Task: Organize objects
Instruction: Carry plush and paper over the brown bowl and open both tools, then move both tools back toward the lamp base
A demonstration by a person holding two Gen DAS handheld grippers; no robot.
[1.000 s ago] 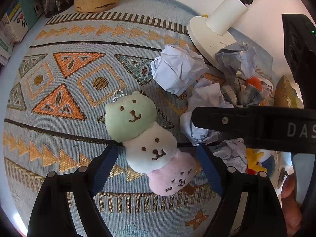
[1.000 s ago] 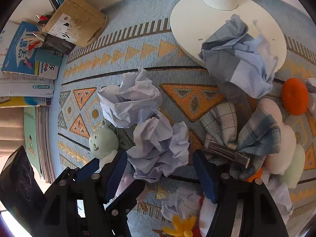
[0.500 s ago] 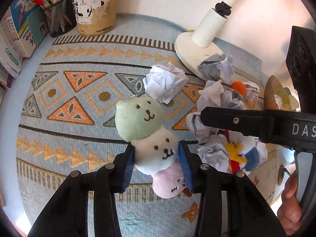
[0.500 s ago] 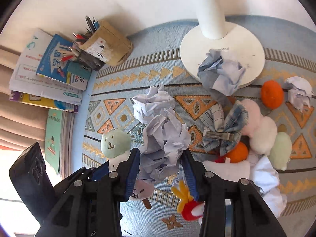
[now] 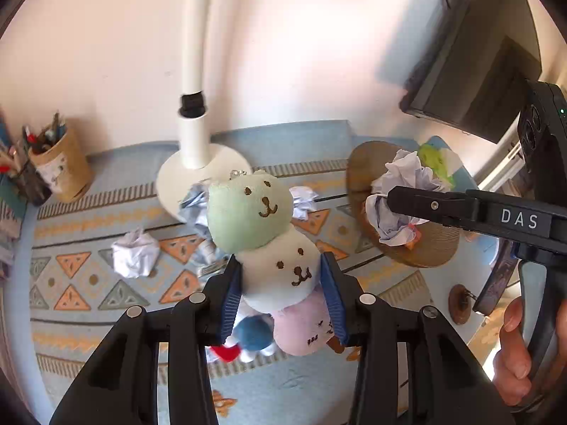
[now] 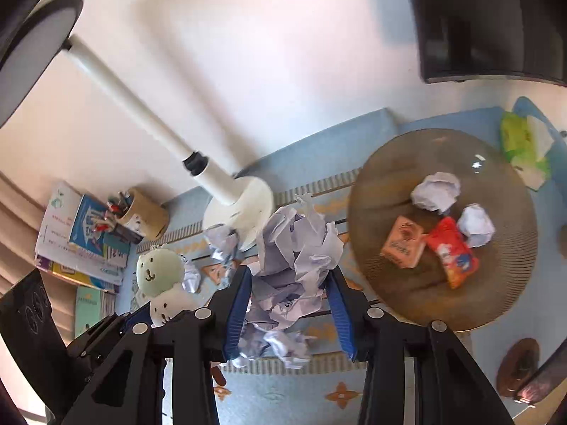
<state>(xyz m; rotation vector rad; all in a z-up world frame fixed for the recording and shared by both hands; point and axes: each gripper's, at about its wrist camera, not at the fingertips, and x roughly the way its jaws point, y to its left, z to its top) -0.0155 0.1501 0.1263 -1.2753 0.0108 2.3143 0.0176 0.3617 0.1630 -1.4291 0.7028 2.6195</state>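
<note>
My left gripper (image 5: pixel 281 295) is shut on a plush toy (image 5: pixel 274 251) of three stacked bear heads, green, white and pink, and holds it above the patterned mat. The blue pads press the white middle head. My right gripper (image 6: pixel 290 310) is shut on a crumpled paper ball (image 6: pixel 296 258), also lifted off the mat. In the left wrist view the right gripper (image 5: pixel 397 209) hangs with its paper (image 5: pixel 393 216) over a round brown woven tray (image 5: pixel 365 163). The right wrist view catches the plush toy (image 6: pixel 161 278) at lower left.
The woven tray (image 6: pixel 389 163) holds two paper balls, an orange packet (image 6: pixel 404 242) and a red packet (image 6: pixel 452 251). A white lamp base (image 5: pixel 177 180) stands behind loose paper balls (image 5: pixel 134 253). A pen holder (image 5: pixel 62 168) and books (image 6: pixel 76 226) sit at left. A hand (image 5: pixel 521 350) grips the right handle.
Both grippers closed, the left on the plush toy and the right on the paper ball, then rose well off the mat. The right gripper moved toward the woven tray.
</note>
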